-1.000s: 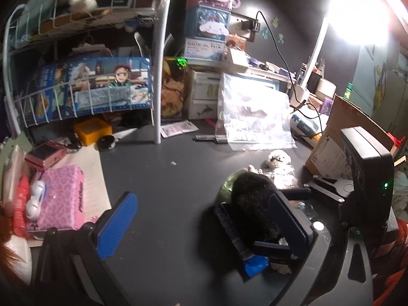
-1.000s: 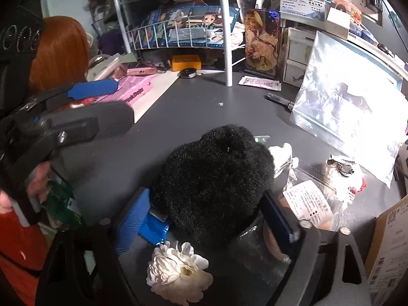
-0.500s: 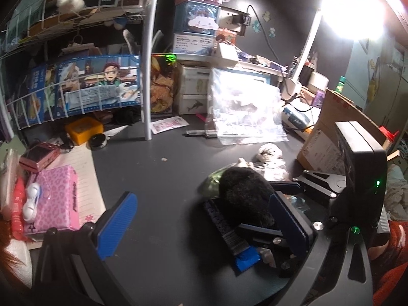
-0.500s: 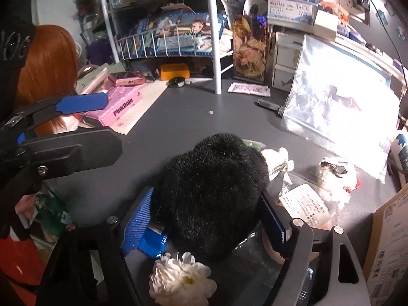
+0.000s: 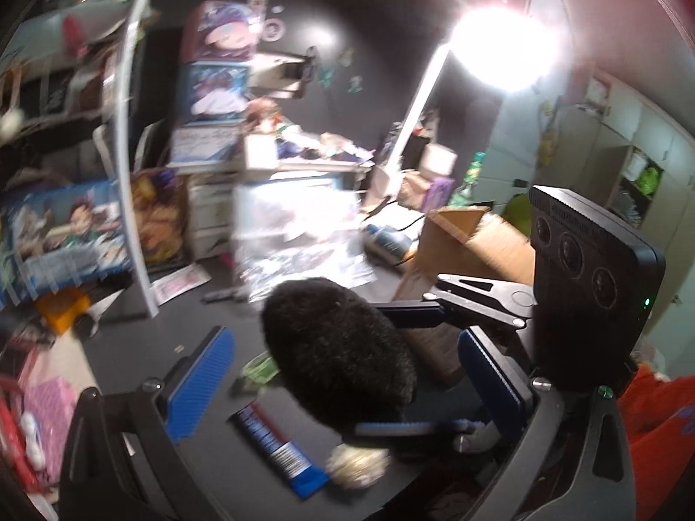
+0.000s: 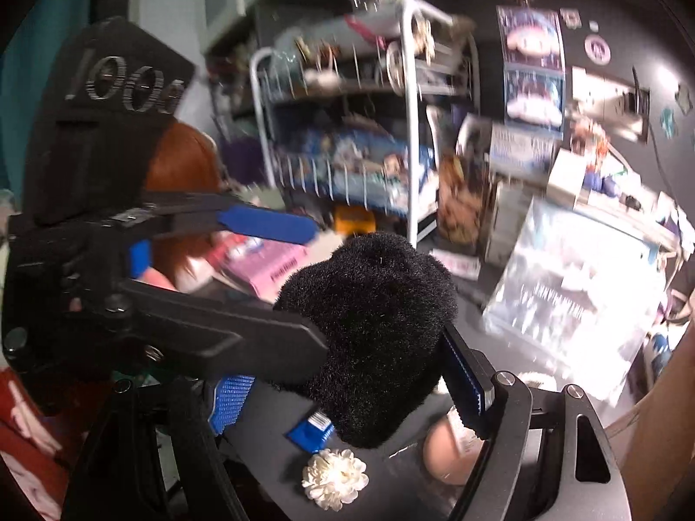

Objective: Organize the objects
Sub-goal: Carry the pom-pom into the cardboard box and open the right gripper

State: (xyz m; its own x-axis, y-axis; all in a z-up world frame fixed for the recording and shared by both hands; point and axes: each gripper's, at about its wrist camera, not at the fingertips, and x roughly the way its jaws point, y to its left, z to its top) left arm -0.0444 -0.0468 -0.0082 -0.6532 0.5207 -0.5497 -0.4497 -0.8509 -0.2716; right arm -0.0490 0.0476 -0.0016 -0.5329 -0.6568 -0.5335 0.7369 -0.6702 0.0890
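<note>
A black fuzzy plush (image 6: 373, 338) is clamped in my right gripper (image 6: 347, 386) and held above the dark desk (image 5: 182, 330). In the left wrist view the plush (image 5: 339, 351) hangs between my left gripper's blue pads (image 5: 200, 382) without touching them. My left gripper (image 5: 347, 386) is open and empty. A blue wrapper (image 5: 278, 451) and a white flower (image 5: 356, 469) lie on the desk under the plush. The flower also shows in the right wrist view (image 6: 334, 477).
A white wire rack (image 5: 130, 199) with boxes stands at the back left. A clear plastic bag (image 5: 299, 234), a cardboard box (image 5: 469, 243) and a bright lamp (image 5: 504, 47) are at the back right. A pink box (image 6: 273, 269) lies at the left.
My right gripper has lifted the black plush off the desk. Both cameras have risen and tilted up. The left gripper has moved in around the plush.
</note>
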